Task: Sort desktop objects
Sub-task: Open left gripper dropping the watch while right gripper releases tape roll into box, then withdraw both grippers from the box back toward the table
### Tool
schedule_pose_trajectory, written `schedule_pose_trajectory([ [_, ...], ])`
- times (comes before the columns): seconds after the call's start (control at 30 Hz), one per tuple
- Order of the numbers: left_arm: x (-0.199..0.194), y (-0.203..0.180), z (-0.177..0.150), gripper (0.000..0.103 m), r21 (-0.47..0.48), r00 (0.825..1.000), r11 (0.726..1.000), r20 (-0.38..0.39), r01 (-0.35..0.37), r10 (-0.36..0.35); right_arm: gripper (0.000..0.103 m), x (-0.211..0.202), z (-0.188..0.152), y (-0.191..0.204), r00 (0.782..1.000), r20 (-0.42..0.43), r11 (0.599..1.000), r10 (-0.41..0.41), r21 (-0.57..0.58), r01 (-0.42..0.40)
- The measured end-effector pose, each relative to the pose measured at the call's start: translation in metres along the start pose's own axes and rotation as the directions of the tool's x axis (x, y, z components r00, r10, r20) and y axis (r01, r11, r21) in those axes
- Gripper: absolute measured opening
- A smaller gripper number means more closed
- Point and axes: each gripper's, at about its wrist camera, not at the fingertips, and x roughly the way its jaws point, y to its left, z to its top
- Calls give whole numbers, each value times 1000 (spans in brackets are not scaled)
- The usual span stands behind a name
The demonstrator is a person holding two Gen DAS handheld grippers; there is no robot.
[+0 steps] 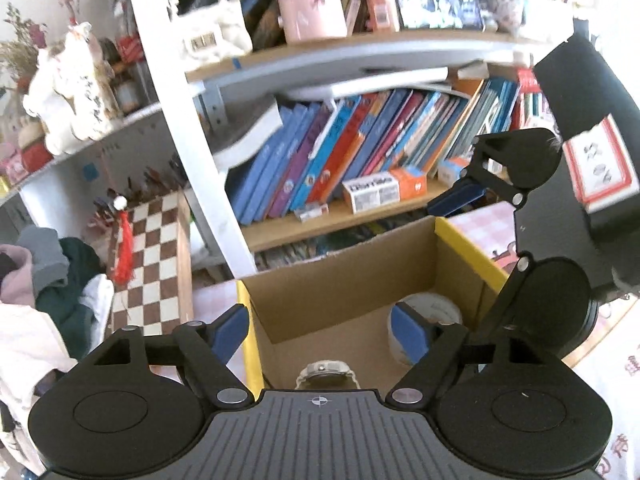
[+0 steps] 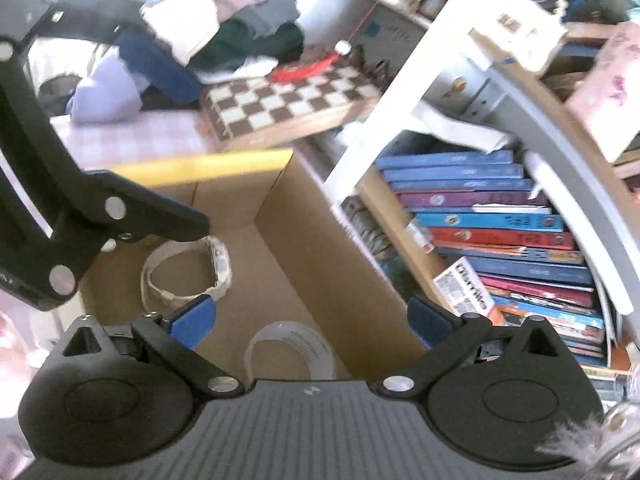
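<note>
An open cardboard box (image 1: 320, 296) with yellow rim edges stands on the pink checked tablecloth. In the left wrist view my left gripper (image 1: 320, 330) is open and empty above the box; a white wristwatch (image 1: 326, 376) lies just below it and a roll of clear tape (image 1: 432, 312) lies behind its right finger. In the right wrist view my right gripper (image 2: 310, 322) is open and empty over the same box (image 2: 312, 248), with the watch (image 2: 188, 272) and the tape roll (image 2: 292, 350) on the box floor. The left gripper's body (image 2: 60, 208) shows at left.
A bookshelf full of books (image 1: 360, 148) stands right behind the box. A chessboard (image 1: 150, 260) and a pile of clothes (image 1: 48, 272) lie to the left. The right gripper's body (image 1: 560, 216) hangs at the right, over the box's right wall.
</note>
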Motion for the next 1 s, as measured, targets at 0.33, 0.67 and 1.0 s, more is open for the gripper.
schedule_pose_trajectory([
  [0.33, -63, 14, -18, 88, -87, 993, 994, 93, -67, 75, 103, -75, -7, 16, 983, 161, 982, -90, 180, 60],
  [0.67, -116, 18, -53, 92, -170, 988, 983, 129, -65, 88, 103, -137, -45, 50, 952, 231, 929, -200, 355, 109],
  [1.0, -137, 5, -92, 92, -190, 994, 981, 84, -45, 62, 103, -163, -86, 87, 971, 106, 835, -215, 535, 126],
])
